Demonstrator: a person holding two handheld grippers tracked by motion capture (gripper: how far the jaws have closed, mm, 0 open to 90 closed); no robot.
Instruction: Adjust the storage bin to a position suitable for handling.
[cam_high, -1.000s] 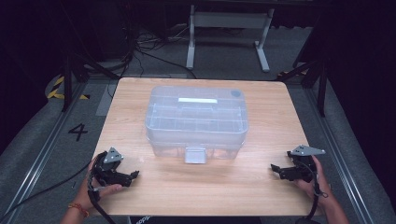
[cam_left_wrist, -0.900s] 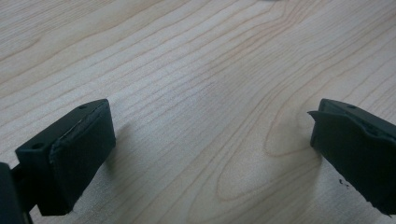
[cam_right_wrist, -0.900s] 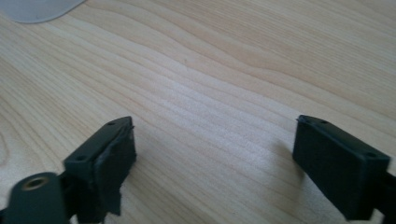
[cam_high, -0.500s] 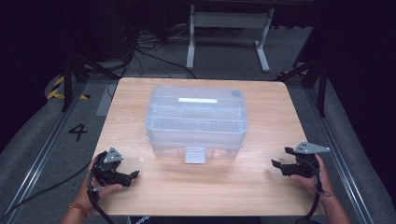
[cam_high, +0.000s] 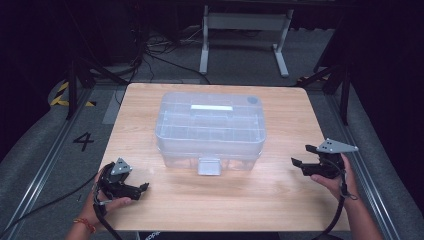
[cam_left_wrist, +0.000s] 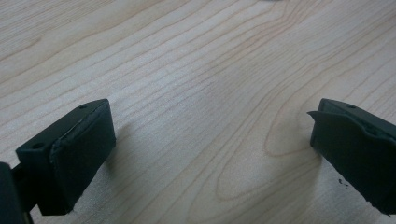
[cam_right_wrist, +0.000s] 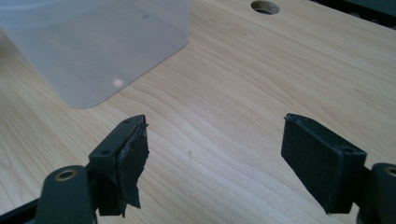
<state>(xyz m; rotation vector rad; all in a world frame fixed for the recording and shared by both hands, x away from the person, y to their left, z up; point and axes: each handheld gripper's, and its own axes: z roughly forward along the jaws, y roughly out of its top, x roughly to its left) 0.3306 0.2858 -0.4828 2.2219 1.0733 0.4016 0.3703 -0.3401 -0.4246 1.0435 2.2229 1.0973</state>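
Observation:
A clear plastic storage box (cam_high: 210, 127) with a lid and a front latch (cam_high: 209, 166) stands in the middle of the wooden table (cam_high: 280, 200). My left gripper (cam_high: 142, 189) rests low over the table's front left corner, open, with bare wood between its jaws (cam_left_wrist: 210, 140). My right gripper (cam_high: 300, 156) is held above the table's right side, pointing left toward the box. Its jaws have just been closing a little but stand open with nothing between them (cam_right_wrist: 215, 149). In the right gripper view a corner of the box (cam_right_wrist: 93, 42) lies ahead of the jaws, apart from them.
A round hole (cam_right_wrist: 265, 7) pierces the tabletop near its far edge. Beyond the table are a dark floor with cables and a white metal stand (cam_high: 245, 22). Bare wood lies between each gripper and the box.
My right gripper has risen slightly off the table and its jaws have narrowed a little. The left gripper and the box have stayed where they were.

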